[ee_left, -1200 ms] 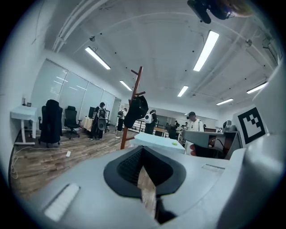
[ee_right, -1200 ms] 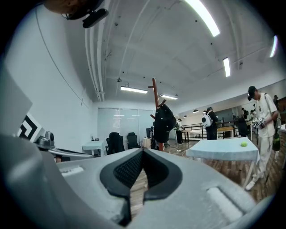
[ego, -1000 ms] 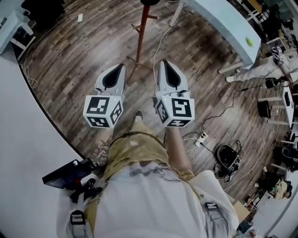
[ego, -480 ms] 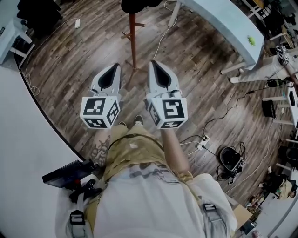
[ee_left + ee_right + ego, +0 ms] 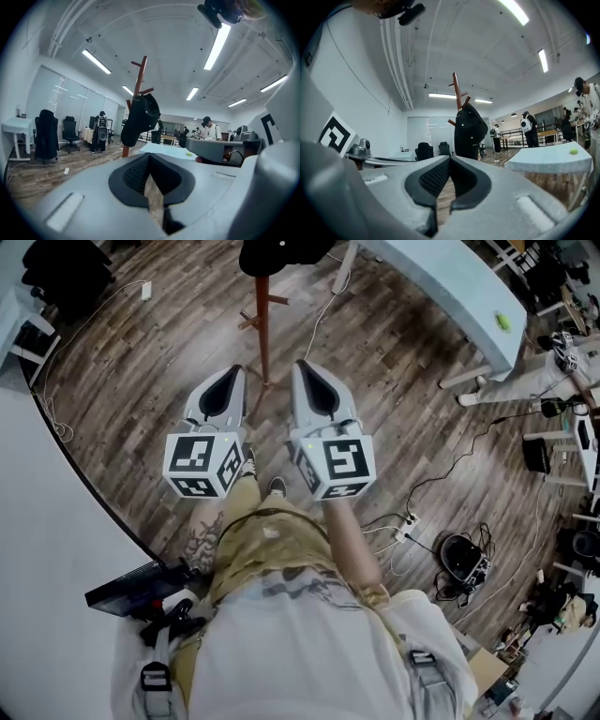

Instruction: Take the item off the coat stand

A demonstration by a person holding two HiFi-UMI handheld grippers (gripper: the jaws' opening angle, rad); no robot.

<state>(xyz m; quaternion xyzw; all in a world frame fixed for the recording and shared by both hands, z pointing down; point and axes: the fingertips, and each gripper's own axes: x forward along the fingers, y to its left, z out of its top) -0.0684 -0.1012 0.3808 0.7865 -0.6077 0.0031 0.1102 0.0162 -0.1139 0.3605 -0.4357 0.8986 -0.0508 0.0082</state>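
1. Open-plan office or lab: long ceiling strip lights over a wood-plank floor
2. Black swivel chairs beside glass partitions, and a long pale bench
3. Cables and a power strip lie on the floor; people stand at far benches

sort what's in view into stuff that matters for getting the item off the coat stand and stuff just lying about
For the job:
- coat stand
- black item hanging on it
- left gripper, shut and empty
- right gripper, shut and empty

Just lying about:
- white table
- green ball on it
- power strip
- office chairs
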